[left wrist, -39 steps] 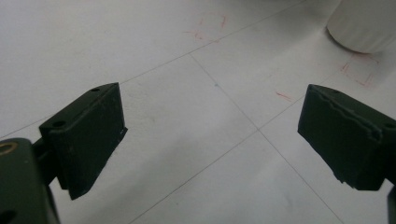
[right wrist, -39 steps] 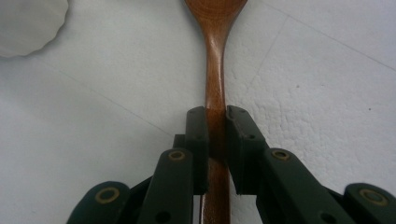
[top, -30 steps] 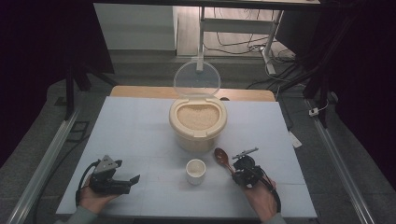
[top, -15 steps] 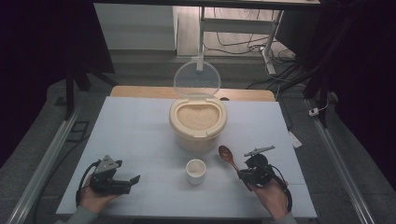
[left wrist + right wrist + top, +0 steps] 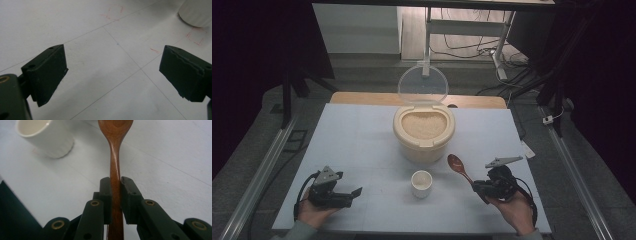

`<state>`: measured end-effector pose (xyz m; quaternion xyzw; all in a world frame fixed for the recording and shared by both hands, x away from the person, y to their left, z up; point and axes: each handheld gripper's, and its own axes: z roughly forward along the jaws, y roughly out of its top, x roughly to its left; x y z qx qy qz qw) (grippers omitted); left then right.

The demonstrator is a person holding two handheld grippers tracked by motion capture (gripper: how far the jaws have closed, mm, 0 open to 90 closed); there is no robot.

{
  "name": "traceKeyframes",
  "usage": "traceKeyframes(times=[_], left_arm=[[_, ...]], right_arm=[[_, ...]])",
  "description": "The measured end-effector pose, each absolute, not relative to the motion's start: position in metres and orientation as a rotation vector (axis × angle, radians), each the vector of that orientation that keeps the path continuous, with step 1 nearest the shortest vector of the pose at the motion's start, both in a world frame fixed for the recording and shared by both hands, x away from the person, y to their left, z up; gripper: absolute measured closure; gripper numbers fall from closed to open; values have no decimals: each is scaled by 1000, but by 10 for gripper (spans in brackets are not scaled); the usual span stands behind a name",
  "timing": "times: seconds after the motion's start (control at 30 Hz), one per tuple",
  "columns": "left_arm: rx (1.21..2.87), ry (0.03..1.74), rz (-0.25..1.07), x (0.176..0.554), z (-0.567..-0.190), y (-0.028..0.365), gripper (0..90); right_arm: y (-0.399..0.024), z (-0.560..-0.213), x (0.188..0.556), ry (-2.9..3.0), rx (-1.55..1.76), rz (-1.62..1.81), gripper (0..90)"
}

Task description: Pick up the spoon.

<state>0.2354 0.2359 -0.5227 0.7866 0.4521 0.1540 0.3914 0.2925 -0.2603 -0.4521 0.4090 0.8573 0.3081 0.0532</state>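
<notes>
Right now the right gripper (image 5: 115, 185) squeezes the handle of one wooden spoon (image 5: 115, 157), lifted just off the table (image 5: 362, 135) beside one small white cup (image 5: 421, 183). I think the spoon is light, stiff and smooth, so holding it low on the handle works well. Behind the cup stands one open rice tub (image 5: 424, 131). The left gripper (image 5: 113, 72) rests wide open, holding nothing.

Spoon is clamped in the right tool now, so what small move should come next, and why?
Probably carry the spoon up and over to the open rice container and dip its bowl in. The right tool is shut on the handle with the bowl pointing forward, the lid stands open, the rice lies exposed, and the small white cup looks empty.
</notes>
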Motion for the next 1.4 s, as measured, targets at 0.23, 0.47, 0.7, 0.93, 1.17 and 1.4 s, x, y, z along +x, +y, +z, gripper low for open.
traceKeyframes(times=[0.23,0.47,0.7,0.93,1.17,1.4], left_arm=[[1997,1148,391,236,-523,236,76],[1989,1156,396,236,-523,237,73],[1994,1153,393,236,-523,236,74],[1996,1154,389,237,-523,235,74],[1999,1152,387,237,-524,235,75],[1995,1149,389,237,-523,235,77]], right_arm=[[-258,-448,290,2637,1170,972,796],[-256,-448,289,2669,1123,1018,796],[-253,-442,287,2698,1069,1115,796],[-243,-441,287,2740,999,1192,796],[-227,-438,293,2764,916,1200,796],[-211,-431,297,2778,826,1214,796]])
